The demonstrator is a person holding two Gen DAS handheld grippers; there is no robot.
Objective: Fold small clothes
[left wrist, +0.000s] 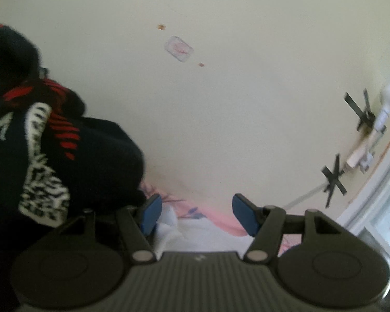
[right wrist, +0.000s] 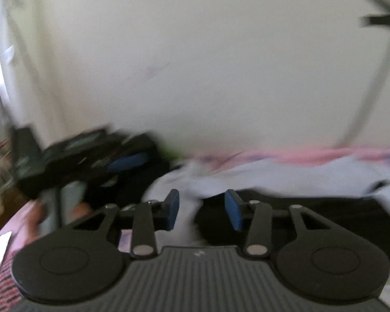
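My left gripper is open, its blue pads apart above a white garment lying on a pink sheet. A black knitted garment with red and white patterns is heaped just left of it. My right gripper is open; a fold of white cloth lies between and beyond its pads, over a black garment. The right wrist view is blurred. The left gripper shows in it as a dark blurred shape with a blue pad at the left.
A cream wall fills the background, with a small sticker. A white bulb fixture and black tape crosses sit on the wall at right. A window frame is at the far right. The pink sheet runs along the wall.
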